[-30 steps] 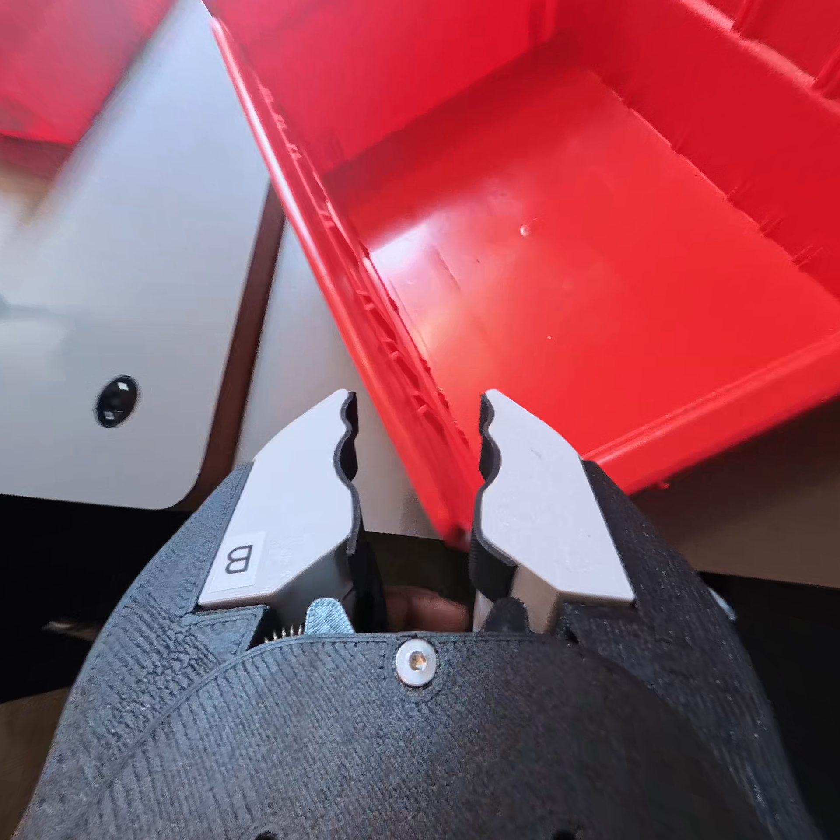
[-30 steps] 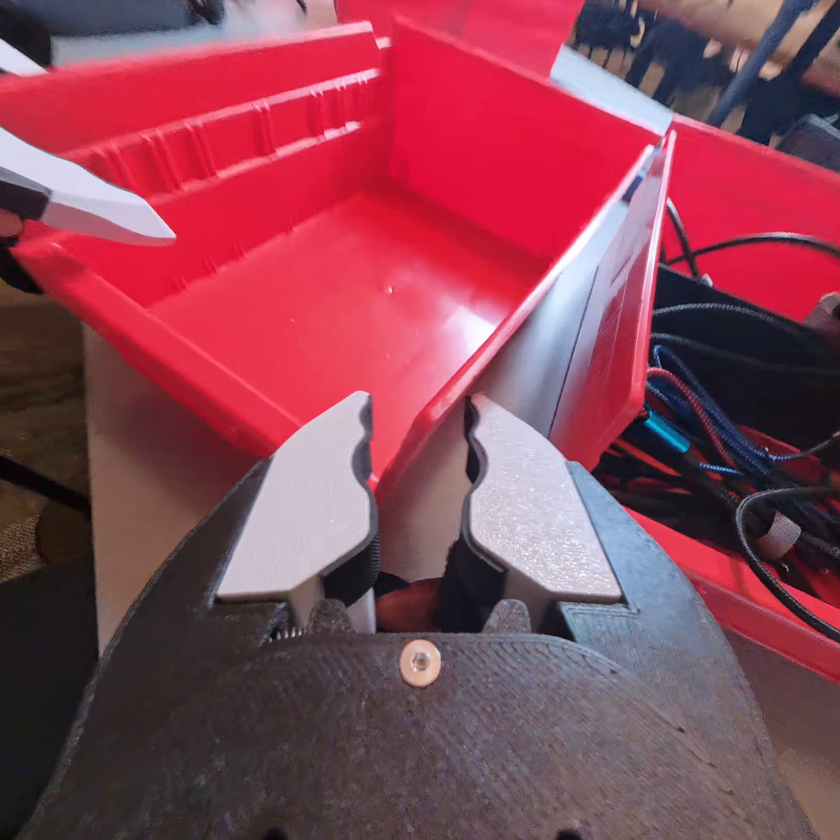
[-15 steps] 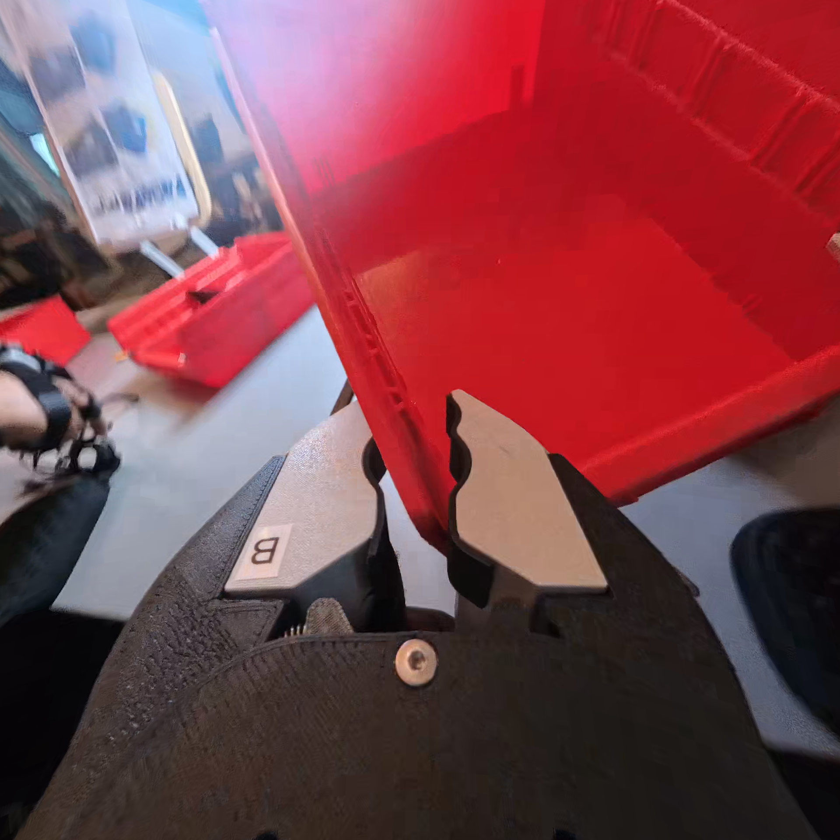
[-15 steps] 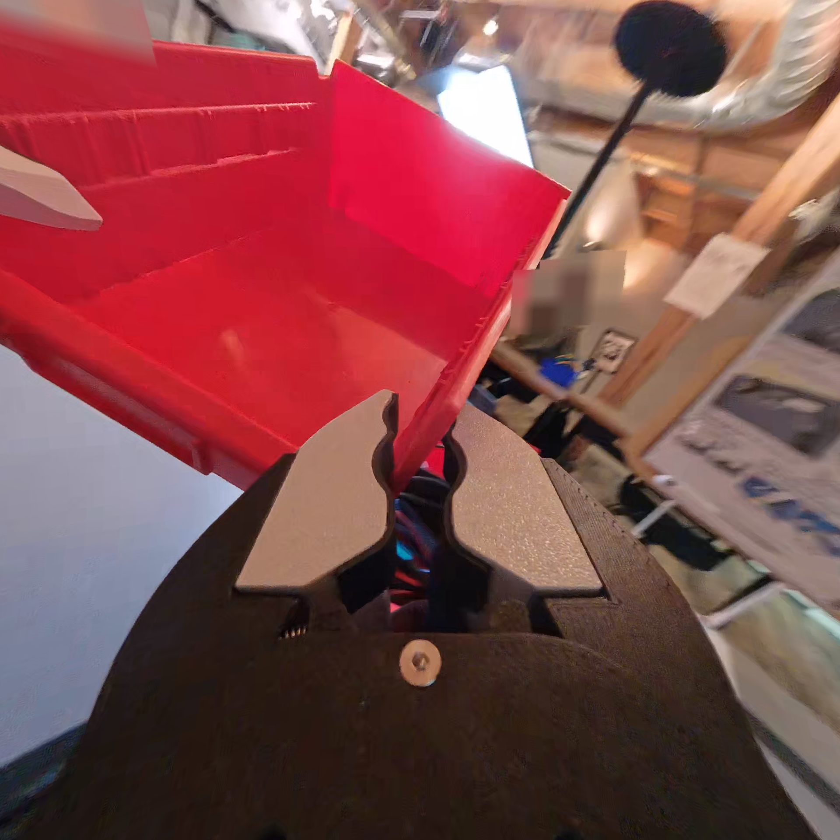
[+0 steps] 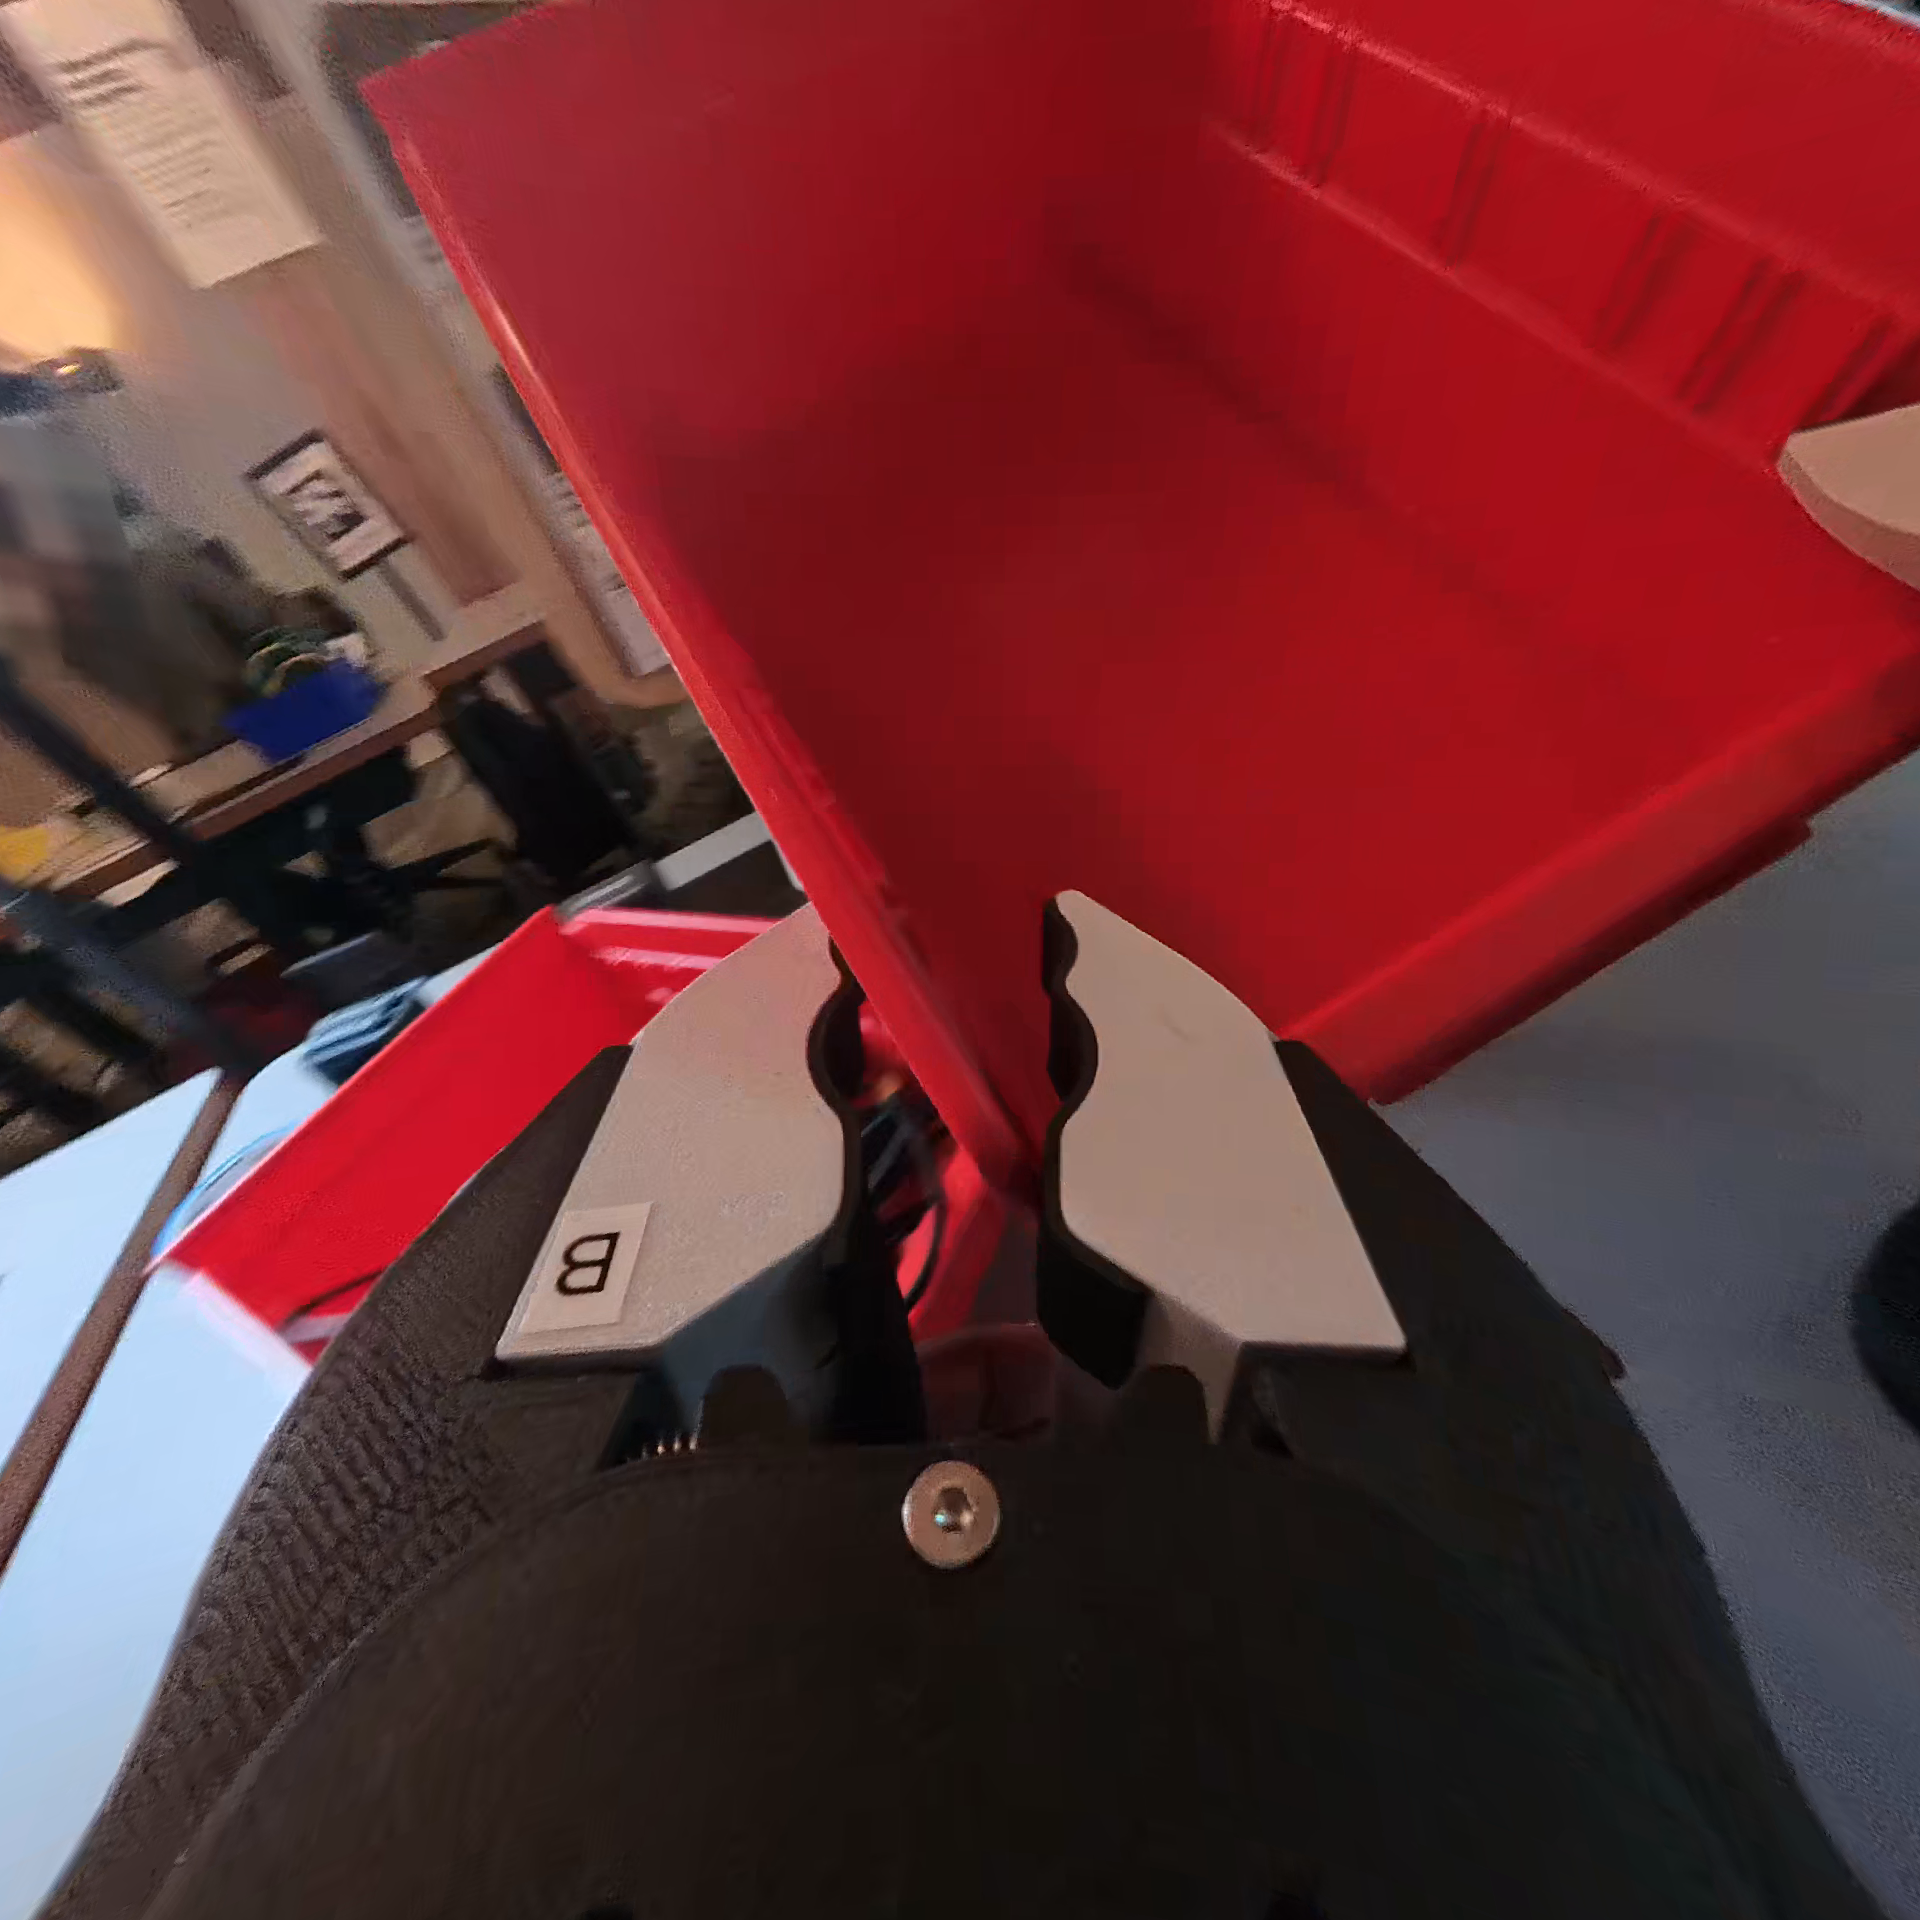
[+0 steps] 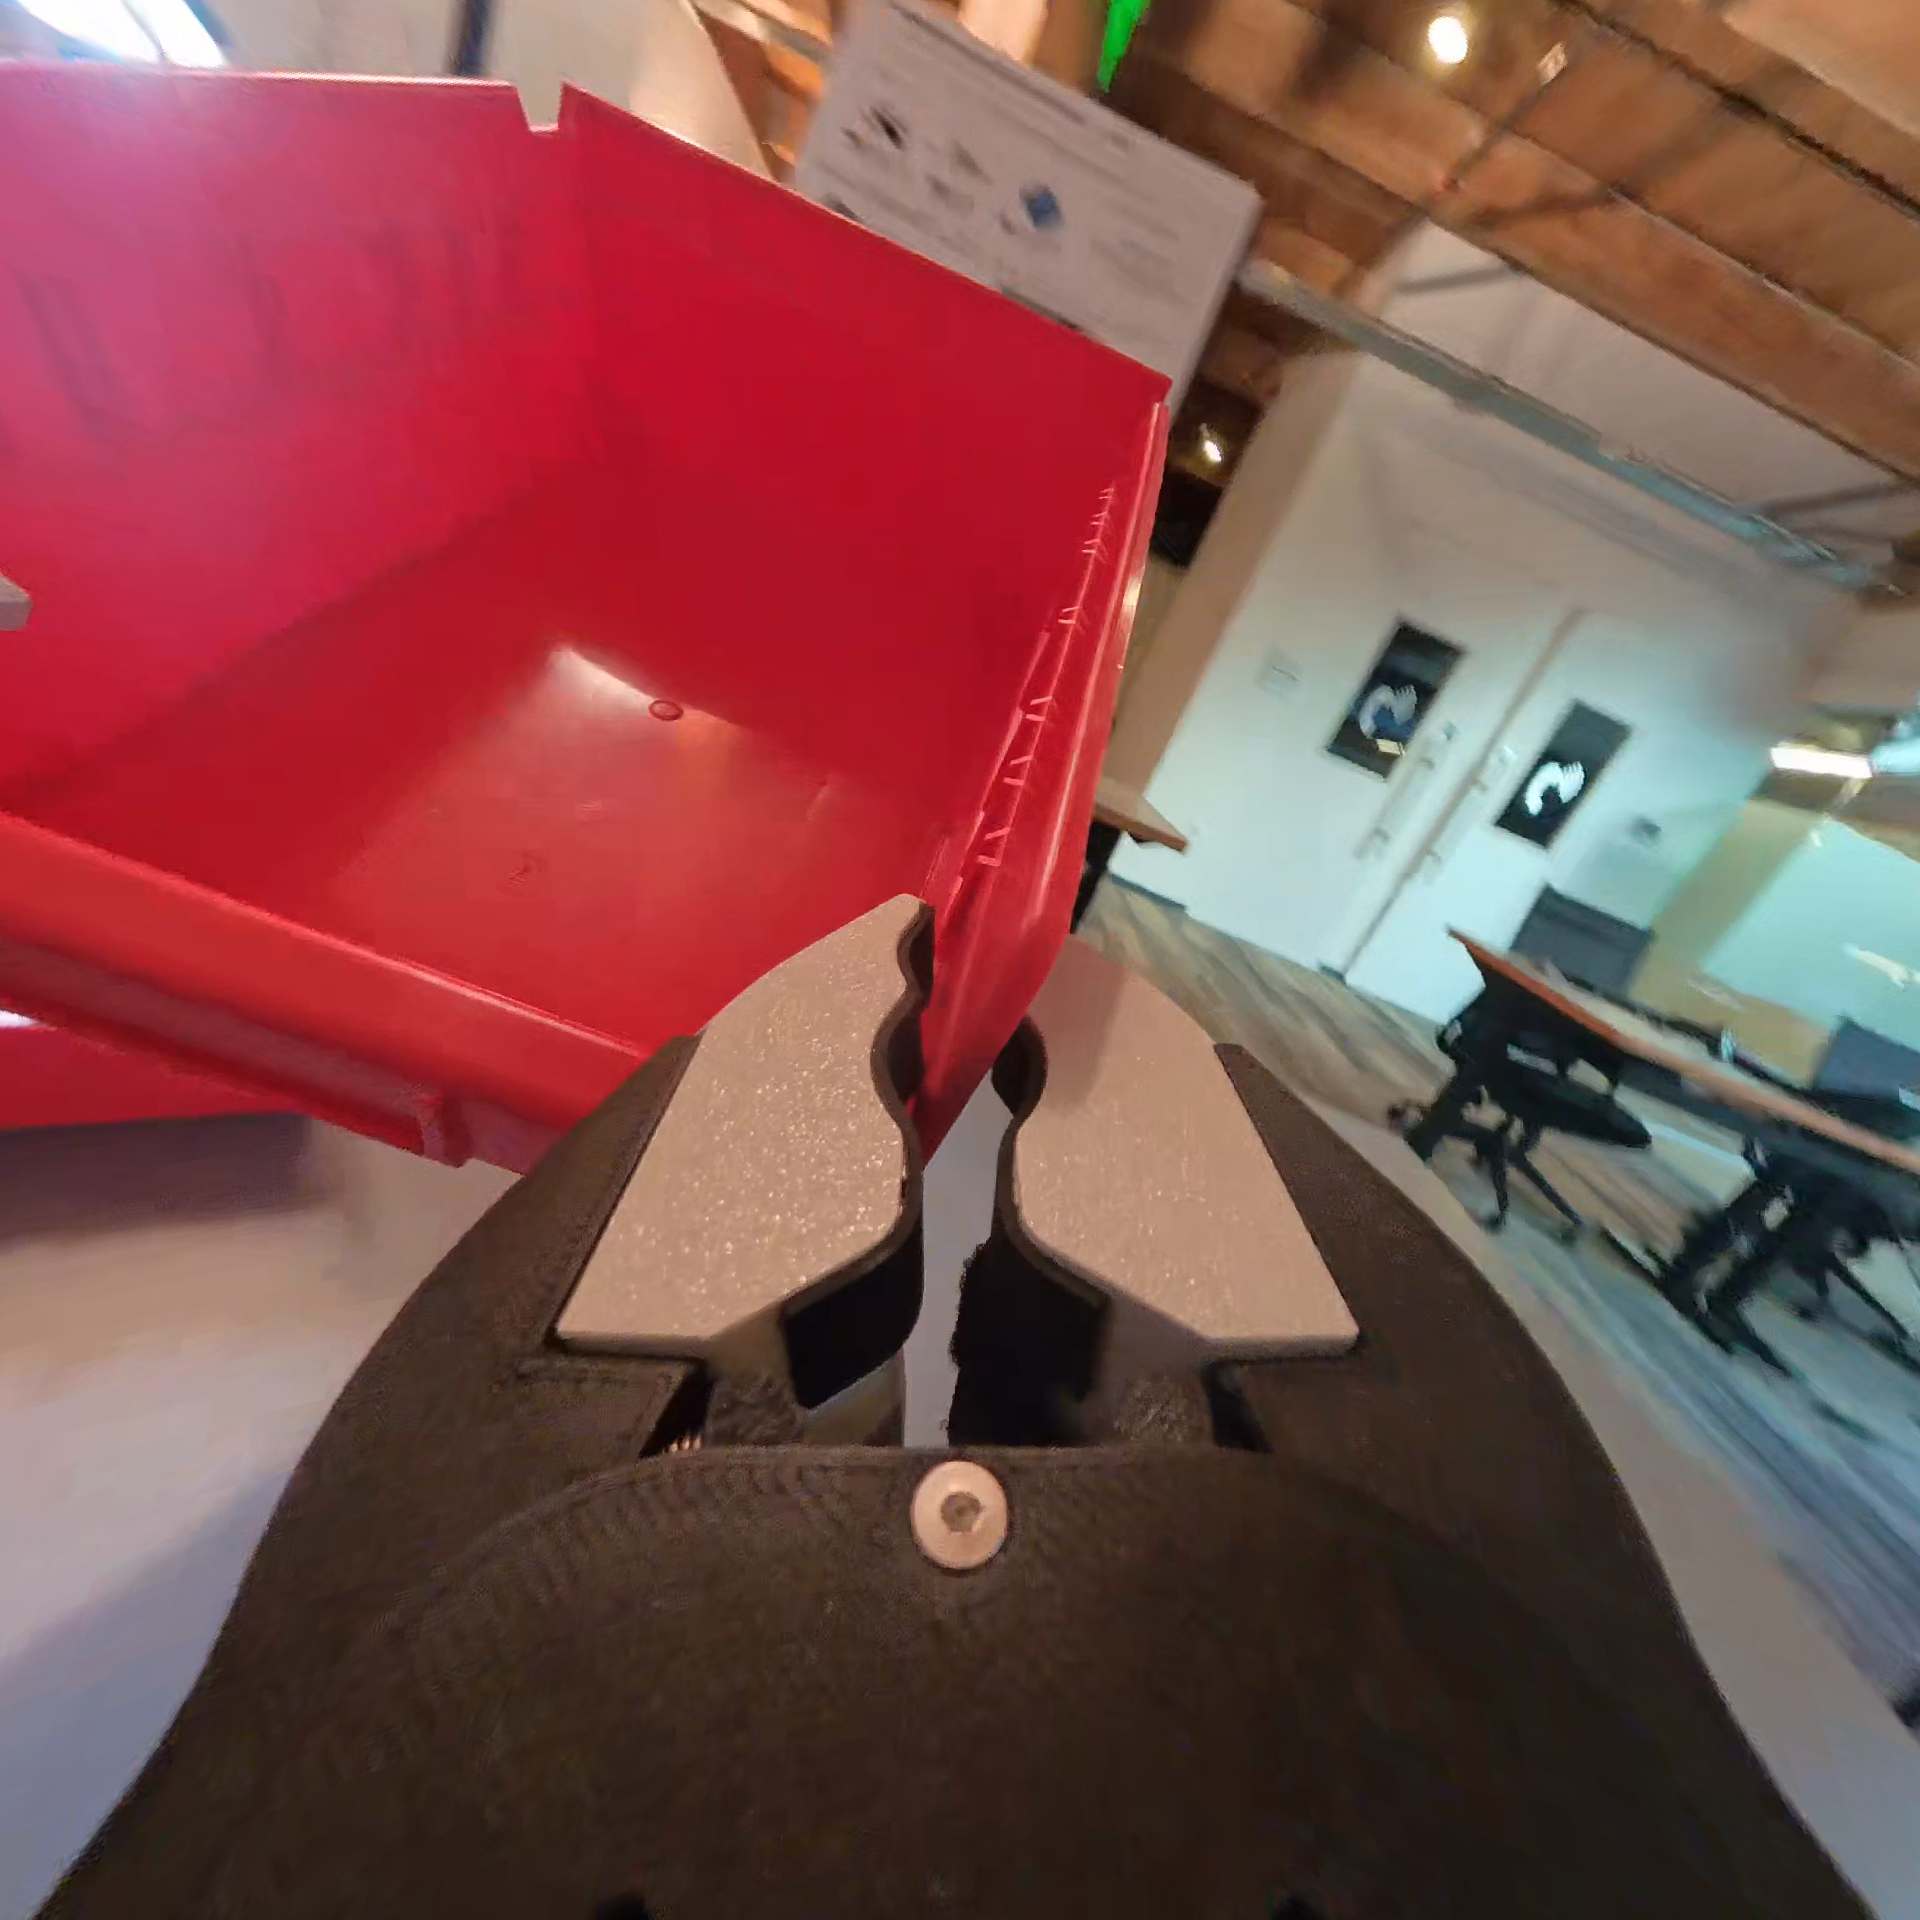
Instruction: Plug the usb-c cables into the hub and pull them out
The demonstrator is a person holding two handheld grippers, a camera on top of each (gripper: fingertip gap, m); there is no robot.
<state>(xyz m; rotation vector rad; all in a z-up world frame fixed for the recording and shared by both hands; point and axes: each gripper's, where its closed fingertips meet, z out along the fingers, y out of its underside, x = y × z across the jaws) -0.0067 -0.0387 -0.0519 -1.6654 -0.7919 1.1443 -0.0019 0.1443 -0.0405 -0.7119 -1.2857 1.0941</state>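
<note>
Red plastic fills both views: an empty red bin (image 5: 1195, 540), lifted and tilted above the pale bench (image 6: 156, 1351), is held by its two side walls. The left tongs (image 5: 940, 971) straddle the bin's left wall near its front corner; the right-hand finger presses the inner face, while a gap shows beside the other finger, so I cannot tell whether the grip is firm. The right tongs (image 6: 971, 966) are clenched on the bin's right wall at its front corner, one finger inside, one outside. A tip of the right tongs also shows at the far right edge of the left wrist view. Neither the usb-c cables nor the hub can be clearly made out; dark cables (image 5: 904, 1153) show only as a glimpse between the left fingers, inside a second red bin (image 5: 436, 1101) that sits on the bench below and to the left. Beyond the held bin's right wall the room opens out, with a long table and chairs (image 6: 1662, 1091) well apart from the bench.
</note>
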